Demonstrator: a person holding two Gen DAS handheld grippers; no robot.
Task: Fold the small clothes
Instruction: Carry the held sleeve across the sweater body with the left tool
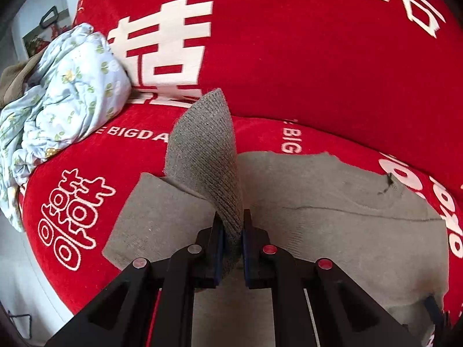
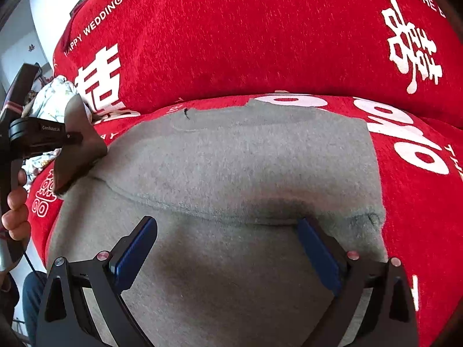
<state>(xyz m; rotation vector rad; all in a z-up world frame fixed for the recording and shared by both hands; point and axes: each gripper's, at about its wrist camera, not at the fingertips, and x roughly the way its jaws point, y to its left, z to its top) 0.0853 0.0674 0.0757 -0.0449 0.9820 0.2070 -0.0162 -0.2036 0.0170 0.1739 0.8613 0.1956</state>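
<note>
A grey knit sweater (image 2: pixel 246 159) lies spread on the red sofa seat (image 2: pixel 419 202). My left gripper (image 1: pixel 232 222) is shut on its ribbed sleeve cuff (image 1: pixel 202 156), which stands lifted above the flat part of the sweater (image 1: pixel 332 225). In the right wrist view, the left gripper (image 2: pixel 78 138) shows at the far left with the raised cuff (image 2: pixel 79 147) in it, held by a person's hand (image 2: pixel 14 208). My right gripper (image 2: pixel 228 222) hangs open over the sweater's body, blue pads (image 2: pixel 318 254) wide apart, nothing between them.
A crumpled pale floral cloth (image 1: pixel 66 92) lies at the left end of the sofa. The red backrest (image 1: pixel 289 57) with white lettering rises behind the seat. The sofa's left edge drops to a white floor (image 1: pixel 17 274).
</note>
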